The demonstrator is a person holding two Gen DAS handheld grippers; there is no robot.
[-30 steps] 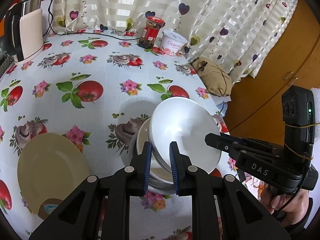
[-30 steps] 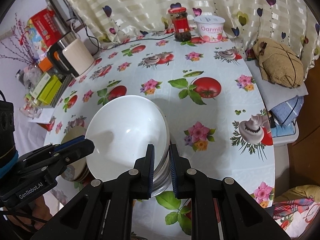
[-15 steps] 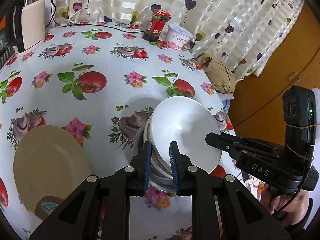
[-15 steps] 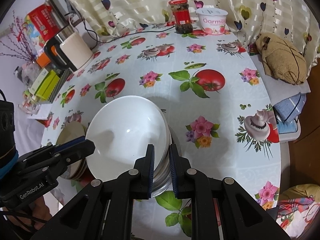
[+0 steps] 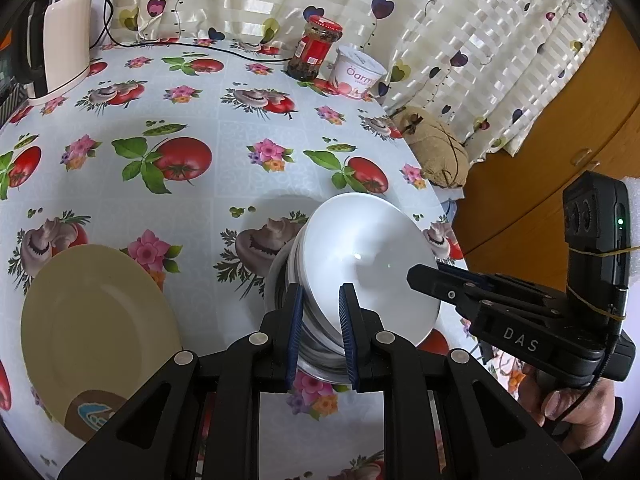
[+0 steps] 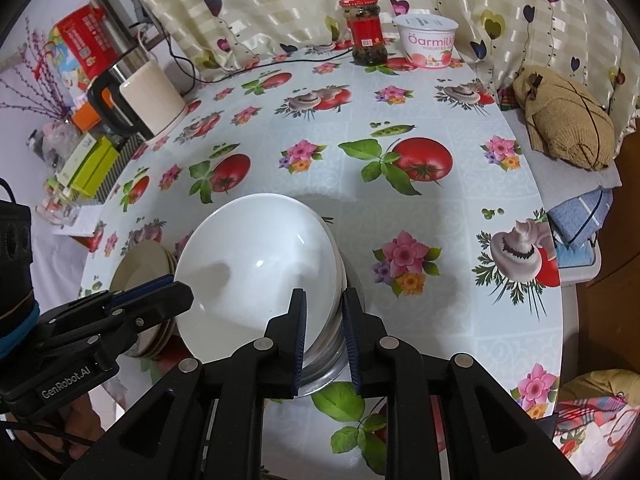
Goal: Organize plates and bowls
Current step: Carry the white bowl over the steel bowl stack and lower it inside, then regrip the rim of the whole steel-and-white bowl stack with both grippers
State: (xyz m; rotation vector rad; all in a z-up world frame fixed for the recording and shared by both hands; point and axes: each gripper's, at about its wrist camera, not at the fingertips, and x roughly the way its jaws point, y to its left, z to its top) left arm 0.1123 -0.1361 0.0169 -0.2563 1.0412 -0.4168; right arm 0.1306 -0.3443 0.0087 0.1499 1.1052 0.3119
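The stack of bowls (image 5: 316, 312) is gripped from two opposite sides and appears lifted above the tabletop (image 5: 224, 128), judging by the shadow cast beneath it. The left hand-held gripper (image 5: 319, 334) is pinching the near rim of the stack; the right hand-held gripper (image 6: 323, 334) is pinching the opposite rim. Both pairs of fingers are closed against the nested rims, not fully together. The stack consists of white bowls nested inside a metal bowl (image 6: 352, 280) at the bottom; the top white bowl (image 6: 256, 268) is empty. The exact count of nested bowls cannot be determined. The cream plates (image 6: 144, 264) form a separate pile beside the stack; the top plate (image 5: 96, 320) carries nothing. Assessment: nesting and plate piling appear done, and the remaining step is to set the stack down at its final position, which is not identifiable. At the far tabletop edge, a sealed jar (image 6: 365, 30) holds dark contents and a yogurt tub (image 6: 429, 42) is closed.
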